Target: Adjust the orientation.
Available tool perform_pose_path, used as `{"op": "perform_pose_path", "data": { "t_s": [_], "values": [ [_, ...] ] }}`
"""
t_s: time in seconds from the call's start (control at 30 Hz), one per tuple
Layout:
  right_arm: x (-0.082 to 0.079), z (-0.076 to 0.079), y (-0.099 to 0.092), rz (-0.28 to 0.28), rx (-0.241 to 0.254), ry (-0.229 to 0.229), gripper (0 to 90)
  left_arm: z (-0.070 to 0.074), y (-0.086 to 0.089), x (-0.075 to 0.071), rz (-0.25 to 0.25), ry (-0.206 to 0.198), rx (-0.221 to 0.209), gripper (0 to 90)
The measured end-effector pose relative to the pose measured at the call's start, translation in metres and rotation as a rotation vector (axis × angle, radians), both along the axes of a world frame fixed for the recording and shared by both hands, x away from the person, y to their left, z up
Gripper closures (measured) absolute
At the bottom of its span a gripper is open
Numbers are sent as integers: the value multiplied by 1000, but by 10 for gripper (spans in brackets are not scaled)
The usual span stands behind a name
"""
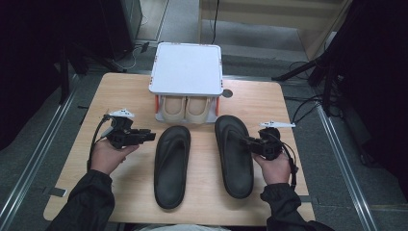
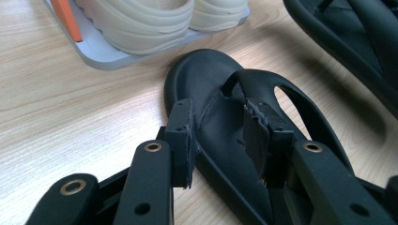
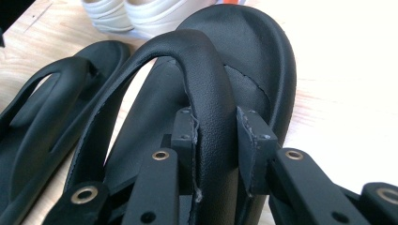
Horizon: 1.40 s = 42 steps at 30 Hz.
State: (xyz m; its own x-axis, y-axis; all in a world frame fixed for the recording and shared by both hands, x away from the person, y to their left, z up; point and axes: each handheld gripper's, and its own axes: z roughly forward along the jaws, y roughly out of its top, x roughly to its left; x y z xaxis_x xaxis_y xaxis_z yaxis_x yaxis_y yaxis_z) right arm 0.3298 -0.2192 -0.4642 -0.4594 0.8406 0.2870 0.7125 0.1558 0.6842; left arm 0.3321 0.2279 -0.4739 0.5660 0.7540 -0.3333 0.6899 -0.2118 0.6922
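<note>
Two black rubber thong sandals lie side by side, toes away, on the light wooden desk (image 1: 120, 91): left sandal (image 1: 172, 165), right sandal (image 1: 234, 154). Left claw (image 2: 225, 136) gapes, empty, over the left sandal's outer edge. Right claw (image 3: 217, 136) straddles the right sandal's strap (image 3: 206, 79), jaws narrow, one pad touching.

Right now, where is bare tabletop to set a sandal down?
Bare wood lies left of the left sandal, and right of the rack at the far right corner. Crowded: between the sandals, and before the rack's cream shoes.
</note>
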Motion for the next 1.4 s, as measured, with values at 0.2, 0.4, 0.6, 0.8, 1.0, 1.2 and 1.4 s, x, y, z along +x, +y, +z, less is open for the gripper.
{"op": "perform_pose_path", "data": {
  "t_s": [0.2, 0.4, 0.6, 0.8, 1.0, 1.2, 1.4],
  "values": [
    [-6, -7, 10, 12, -1, 13, 714, -1, -1, 2, 2, -5, -6, 629],
    [-8, -13, 21, 26, -8, 17, 713, -2, -2, 3, 9, -14, 1, 585],
    [-5, -22, 34, 47, -28, 33, 713, -2, -2, 3, 4, -14, -5, 591],
    [-3, -28, 43, 58, -43, 42, 712, -1, -2, 2, 9, -24, 1, 578],
    [-2, -34, 50, 48, -42, 47, 711, -1, -2, 3, 7, -23, 2, 578],
    [-1, -38, 56, 47, -38, 56, 711, -2, -3, 3, 4, -19, 7, 571],
    [-2, -41, 63, 66, -31, 63, 709, -2, -3, 3, 4, -24, 9, 571]
  ]
}}
